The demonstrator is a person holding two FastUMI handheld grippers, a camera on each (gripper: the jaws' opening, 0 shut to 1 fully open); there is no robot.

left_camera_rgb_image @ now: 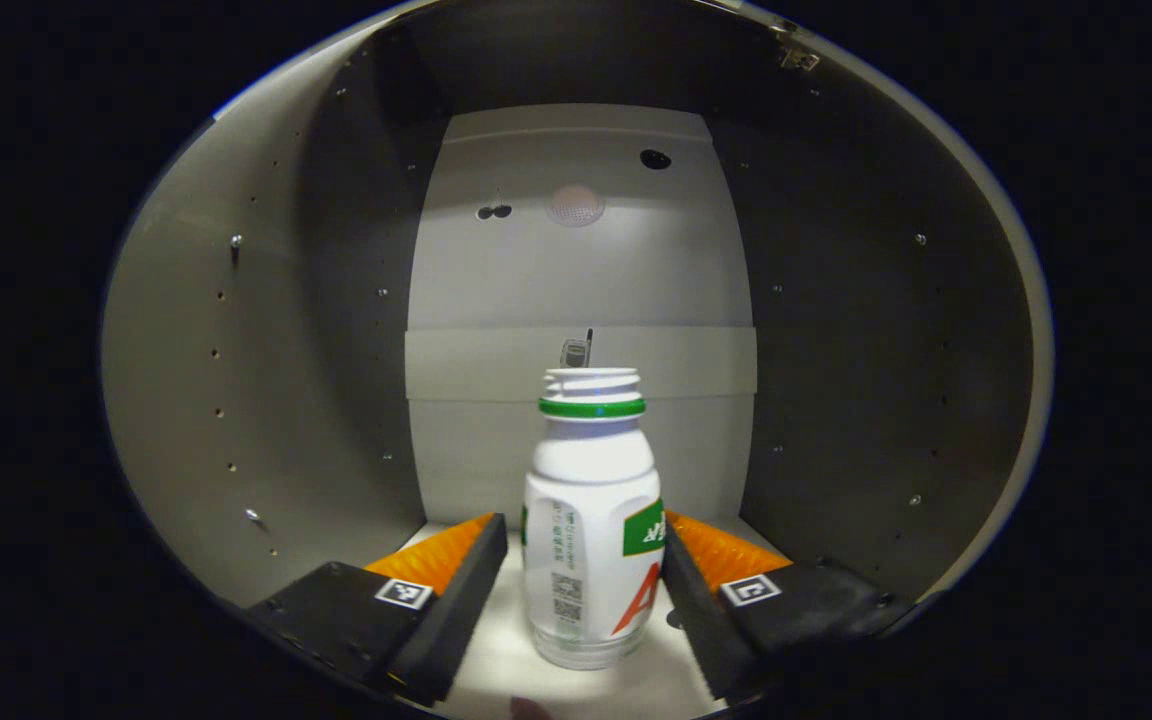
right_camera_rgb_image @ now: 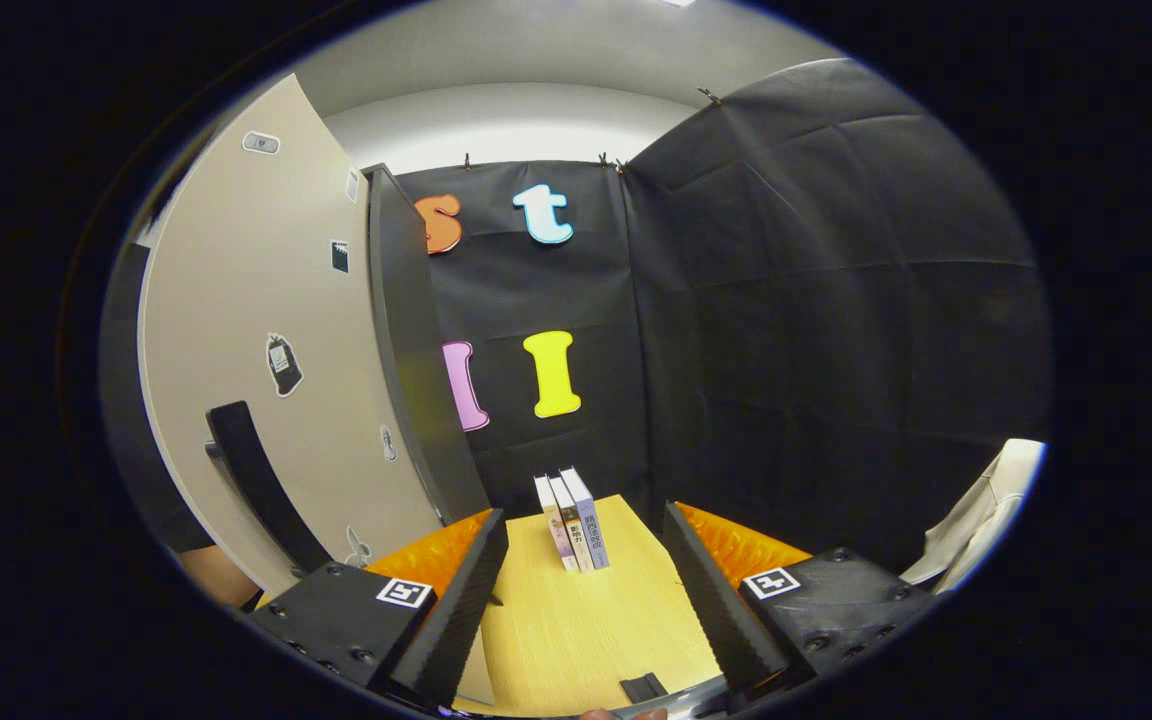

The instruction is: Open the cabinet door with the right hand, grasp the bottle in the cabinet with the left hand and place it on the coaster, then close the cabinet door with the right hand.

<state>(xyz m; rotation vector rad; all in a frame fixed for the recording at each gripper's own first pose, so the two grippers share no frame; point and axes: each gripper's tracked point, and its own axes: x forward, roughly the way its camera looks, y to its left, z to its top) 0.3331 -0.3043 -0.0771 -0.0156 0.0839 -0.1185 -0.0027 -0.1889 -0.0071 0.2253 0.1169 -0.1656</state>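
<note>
Grey cabinet walls (left_camera_rgb_image: 236, 400) curved around the left gripper view, dotted with rows of small shelf-pin holes, and a pale back panel (left_camera_rgb_image: 576, 280) closed off the far end. On the light cabinet floor stood the bottle (left_camera_rgb_image: 591, 530), upright, white, with a green ring under its open threaded neck and a green and red label on its side. The left gripper (left_camera_rgb_image: 586, 580) reached level and straight into the cabinet, its two fingers set on either side of the bottle's lower body. The right-hand finger (left_camera_rgb_image: 691, 600) lay against the bottle's side; the left-hand finger showed a thin gap, so the fingers were spread around the bottle and I could not tell whether they yet pressed on it.

In the right gripper view, the beige cabinet door (right_camera_rgb_image: 266, 340) stood swung open at the left, seen from its outer face, with a dark bar handle (right_camera_rgb_image: 256, 480) and a few small stickers on it. The right gripper (right_camera_rgb_image: 586, 590) was held well apart from the door, pointing level over a yellow wooden table (right_camera_rgb_image: 576, 620), its fingers spread wide with nothing between them. Three books (right_camera_rgb_image: 573, 520) stood upright at the far edge of the table against the black cloth wall (right_camera_rgb_image: 786, 300). A small dark object (right_camera_rgb_image: 643, 687) lay on the table near the bottom edge. A pale cloth (right_camera_rgb_image: 986, 510) showed at the far right.
</note>
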